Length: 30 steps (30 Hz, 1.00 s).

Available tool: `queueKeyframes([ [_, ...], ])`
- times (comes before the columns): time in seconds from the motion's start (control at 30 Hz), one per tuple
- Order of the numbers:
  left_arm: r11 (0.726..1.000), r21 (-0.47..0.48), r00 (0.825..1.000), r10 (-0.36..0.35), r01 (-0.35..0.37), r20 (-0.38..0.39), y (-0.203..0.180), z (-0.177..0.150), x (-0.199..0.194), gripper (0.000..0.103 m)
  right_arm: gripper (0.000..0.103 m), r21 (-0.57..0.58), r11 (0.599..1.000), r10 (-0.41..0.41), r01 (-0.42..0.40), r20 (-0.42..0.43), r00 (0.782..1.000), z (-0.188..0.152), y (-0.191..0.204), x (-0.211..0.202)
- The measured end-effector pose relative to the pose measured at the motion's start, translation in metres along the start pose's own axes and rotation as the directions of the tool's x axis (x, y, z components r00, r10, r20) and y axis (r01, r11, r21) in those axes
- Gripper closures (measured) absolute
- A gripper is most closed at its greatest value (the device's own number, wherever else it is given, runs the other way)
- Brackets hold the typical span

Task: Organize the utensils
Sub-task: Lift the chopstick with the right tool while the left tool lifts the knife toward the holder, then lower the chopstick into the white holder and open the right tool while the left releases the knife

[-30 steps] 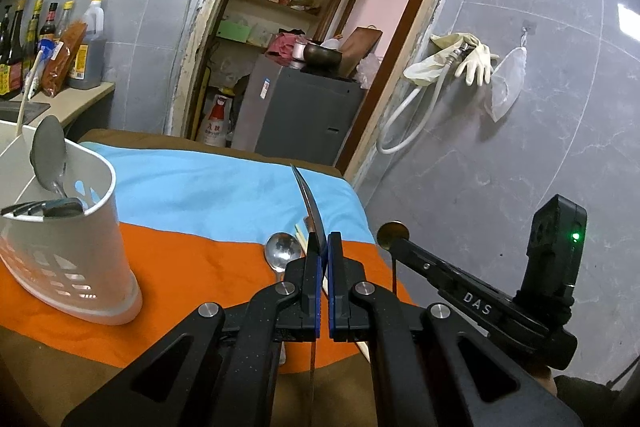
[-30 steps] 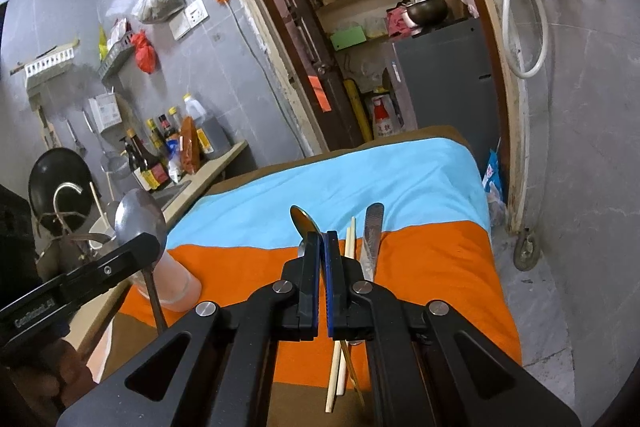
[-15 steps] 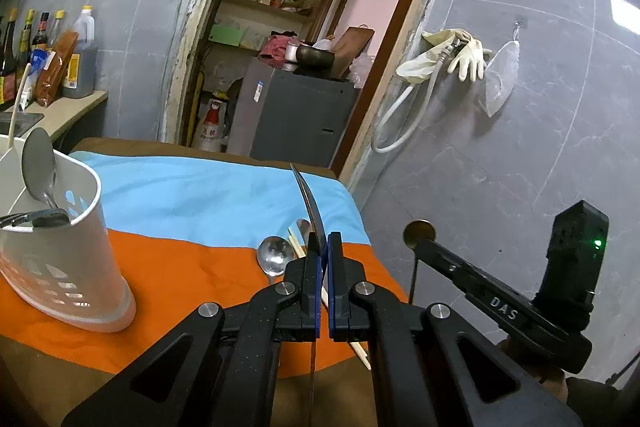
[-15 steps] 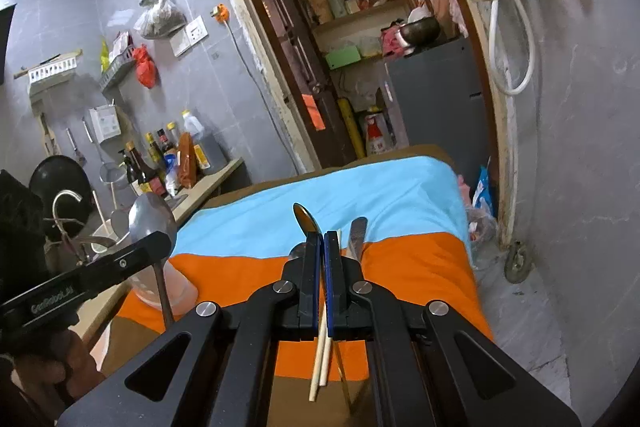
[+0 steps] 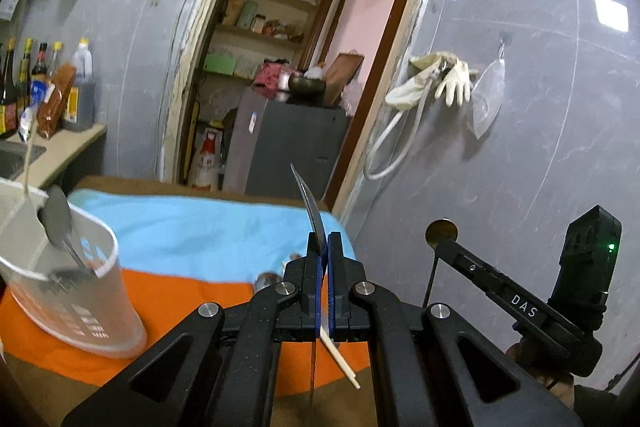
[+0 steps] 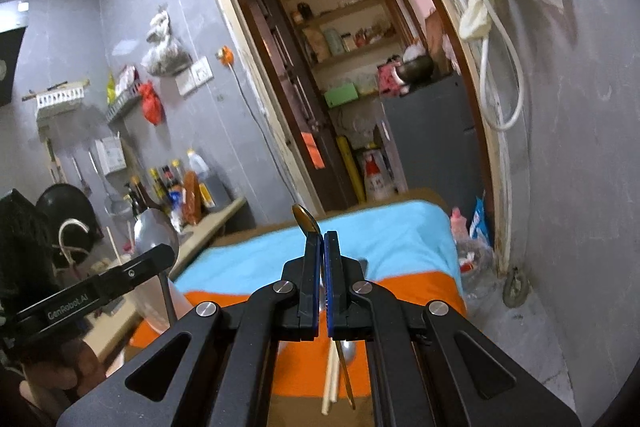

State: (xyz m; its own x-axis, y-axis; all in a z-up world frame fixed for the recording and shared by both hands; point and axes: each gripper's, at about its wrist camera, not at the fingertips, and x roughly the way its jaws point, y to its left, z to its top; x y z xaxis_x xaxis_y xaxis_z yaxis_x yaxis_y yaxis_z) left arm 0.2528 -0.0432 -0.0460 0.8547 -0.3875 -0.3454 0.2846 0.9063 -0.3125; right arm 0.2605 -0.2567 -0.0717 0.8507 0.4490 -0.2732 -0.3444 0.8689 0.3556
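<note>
A: How is the left gripper (image 5: 324, 247) held?

B: Raised above the table, pointing level toward the doorway. Its jaws are pressed together on a silver spoon (image 5: 310, 205), seen edge-on, bowl upward and handle hanging below the fingers.

A: And the right gripper (image 6: 322, 247)?

B: Same pose, lifted over the orange and blue cloth (image 6: 416, 291). Its jaws are clamped on a brass-coloured spoon (image 6: 306, 221), bowl up, with the handle reaching down past the fingers. In the left view it sits off to the right, beside the table's edge.

A: Where is the utensil holder?

B: The white plastic holder (image 5: 80, 307) stands on the orange part of the cloth, left of the left gripper and well apart from it. It has a spoon (image 5: 56, 223) and a dark utensil inside, blurred.

A: Anything left on the cloth?

B: 2 wooden chopsticks (image 6: 330, 375) and 1 metal spoon (image 6: 347, 349) lie together beneath the grippers. What looks like 1 more spoon bowl (image 5: 268, 279) shows just past the left fingers.
</note>
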Motion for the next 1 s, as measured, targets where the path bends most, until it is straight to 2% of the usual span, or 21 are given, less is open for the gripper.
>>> queueKeyframes([
  [0.23, 1.0, -0.009, 0.996, 0.01, -0.009, 0.086, 0.01, 0.041, -0.041, 0.103, 0.103, 0.003, 0.996, 0.092, -0.092, 0.079, 0.993, 0.031, 0.042, 0.002],
  [0.4, 0.999, -0.015, 0.99, 0.048, -0.047, 0.134, 0.031, 0.067, -0.075, 0.103, 0.103, -0.021, 0.983, 0.183, -0.182, 0.12, 0.976, 0.048, 0.089, 0.012],
  [0.63, 0.991, -0.014, 0.964, 0.135, -0.136, 0.23, 0.072, 0.104, -0.132, 0.103, 0.103, -0.07, 0.958, 0.285, -0.278, 0.138, 0.948, 0.063, 0.154, 0.028],
  [0.77, 0.984, -0.049, 0.948, 0.178, -0.171, 0.265, 0.103, 0.12, -0.153, 0.103, 0.103, -0.087, 0.94, 0.338, -0.329, 0.13, 0.932, 0.065, 0.184, 0.04],
  [0.9, 0.971, -0.095, 0.927, 0.239, -0.221, 0.29, 0.14, 0.127, -0.169, 0.103, 0.103, -0.088, 0.929, 0.367, -0.358, 0.123, 0.922, 0.062, 0.2, 0.052],
  [1.0, 0.964, -0.14, 0.918, 0.258, -0.225, 0.301, 0.163, 0.129, -0.174, 0.103, 0.103, -0.093, 0.925, 0.377, -0.368, 0.109, 0.92, 0.056, 0.206, 0.064],
])
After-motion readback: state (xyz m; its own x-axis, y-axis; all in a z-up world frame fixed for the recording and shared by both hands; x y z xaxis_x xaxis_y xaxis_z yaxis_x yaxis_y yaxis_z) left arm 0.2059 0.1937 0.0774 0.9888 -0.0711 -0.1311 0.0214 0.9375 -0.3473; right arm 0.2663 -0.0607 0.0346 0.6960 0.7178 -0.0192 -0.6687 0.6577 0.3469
